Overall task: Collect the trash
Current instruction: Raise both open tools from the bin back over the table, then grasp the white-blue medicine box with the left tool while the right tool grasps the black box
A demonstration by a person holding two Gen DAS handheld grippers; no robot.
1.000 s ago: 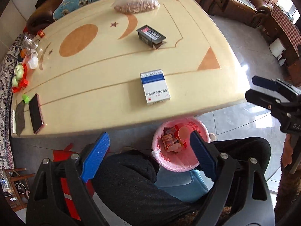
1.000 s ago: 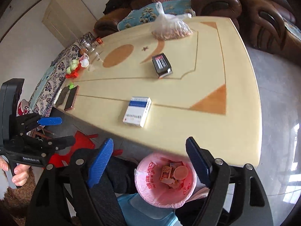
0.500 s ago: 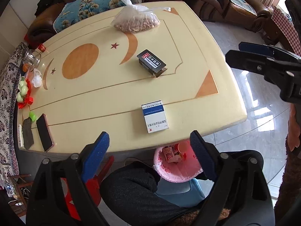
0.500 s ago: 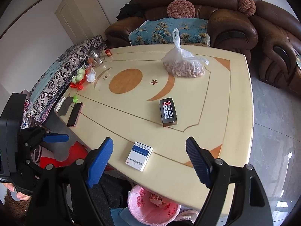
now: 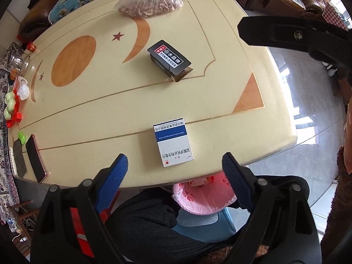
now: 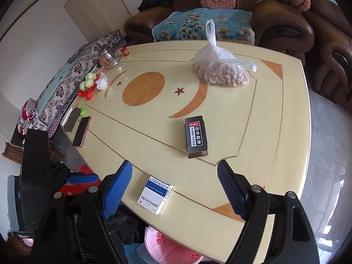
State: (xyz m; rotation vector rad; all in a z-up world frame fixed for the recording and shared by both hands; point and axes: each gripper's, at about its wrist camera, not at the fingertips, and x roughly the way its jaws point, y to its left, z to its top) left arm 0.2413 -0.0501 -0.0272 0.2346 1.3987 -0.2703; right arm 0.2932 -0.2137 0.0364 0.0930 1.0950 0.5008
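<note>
A: Left gripper (image 5: 173,171) and right gripper (image 6: 175,183)?
B: Both spread wide, empty.
A: The trash?
B: White-and-blue box (image 5: 173,142) just ahead of the left fingertips; black box (image 6: 195,136) farther out on the table (image 5: 88,114).

A: The table (image 5: 92,118) is cream, with an orange circle, crescent and corner triangles, plus small dark red stars.

B: One box (image 5: 173,142) is white with a blue band; the other box (image 5: 169,61) is black. The bin liner (image 5: 202,200) is pink.
</note>
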